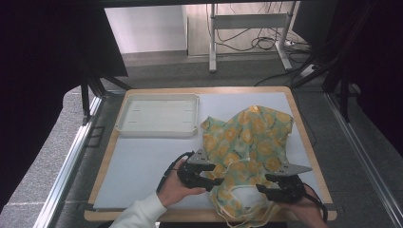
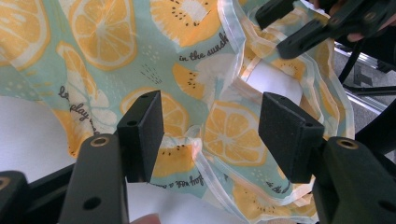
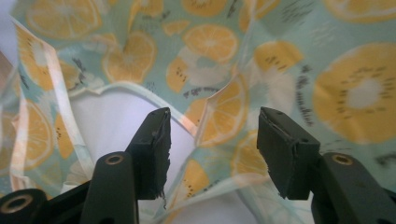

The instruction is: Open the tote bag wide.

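Two spread tools flank the fruit-print garment [image 1: 249, 142] crumpled on the desk's [image 1: 142, 166] near right. Left hand-held gripper [image 2: 210, 135]: jaws gaping over a trimmed edge, so you may pinch several layers. Right hand-held gripper [image 3: 212, 144]: also unclosed; the thin hem could slip

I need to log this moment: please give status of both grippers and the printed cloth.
Left gripper open, right gripper open, both at the near edge of the orange-print cloth. Cloth crumpled on the table, not gripped. White tray far left, not in the way.
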The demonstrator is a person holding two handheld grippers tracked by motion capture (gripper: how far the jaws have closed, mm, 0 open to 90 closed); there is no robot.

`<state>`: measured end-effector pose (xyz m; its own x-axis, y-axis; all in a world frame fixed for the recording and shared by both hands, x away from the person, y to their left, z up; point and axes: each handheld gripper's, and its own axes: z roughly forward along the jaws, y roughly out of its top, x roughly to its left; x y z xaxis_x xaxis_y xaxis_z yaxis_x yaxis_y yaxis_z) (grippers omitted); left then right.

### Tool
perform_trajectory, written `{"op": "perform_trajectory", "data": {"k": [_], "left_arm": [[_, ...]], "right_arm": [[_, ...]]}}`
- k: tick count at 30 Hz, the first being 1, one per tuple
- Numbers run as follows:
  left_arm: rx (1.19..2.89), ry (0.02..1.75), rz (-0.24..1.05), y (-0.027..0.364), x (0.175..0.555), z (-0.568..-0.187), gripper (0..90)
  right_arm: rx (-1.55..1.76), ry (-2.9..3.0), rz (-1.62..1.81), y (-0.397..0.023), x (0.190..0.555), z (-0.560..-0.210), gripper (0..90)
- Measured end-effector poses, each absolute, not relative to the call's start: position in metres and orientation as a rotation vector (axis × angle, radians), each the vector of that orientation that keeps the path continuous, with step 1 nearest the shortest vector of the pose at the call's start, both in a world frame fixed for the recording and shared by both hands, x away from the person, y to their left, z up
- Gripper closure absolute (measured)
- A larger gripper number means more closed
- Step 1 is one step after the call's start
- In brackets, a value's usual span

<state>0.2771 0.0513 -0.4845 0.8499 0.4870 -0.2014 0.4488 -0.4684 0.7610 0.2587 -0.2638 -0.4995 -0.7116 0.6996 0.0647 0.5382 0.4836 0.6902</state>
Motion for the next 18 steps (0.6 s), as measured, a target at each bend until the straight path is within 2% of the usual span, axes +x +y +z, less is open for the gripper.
{"op": "perform_trajectory", "data": {"k": [2, 6, 10, 18], "left_arm": [[2.133, 0.675, 0.052, 0.051, 0.276, -0.485, 39.7], [2.146, 0.666, 0.053, 0.049, 0.274, -0.485, 36.3], [2.152, 0.657, 0.055, 0.045, 0.269, -0.487, 30.6], [2.234, 0.6, 0.068, 0.03, 0.262, -0.496, 26.7]], "right_arm": [[1.058, 2.515, 1.009, -0.26, 0.26, -0.502, 52.2], [1.1, 2.522, 1.011, -0.26, 0.265, -0.504, 71.0], [1.125, 2.527, 1.006, -0.261, 0.268, -0.507, 81.8], [1.137, 2.532, 1.008, -0.262, 0.273, -0.509, 86.7]]}}
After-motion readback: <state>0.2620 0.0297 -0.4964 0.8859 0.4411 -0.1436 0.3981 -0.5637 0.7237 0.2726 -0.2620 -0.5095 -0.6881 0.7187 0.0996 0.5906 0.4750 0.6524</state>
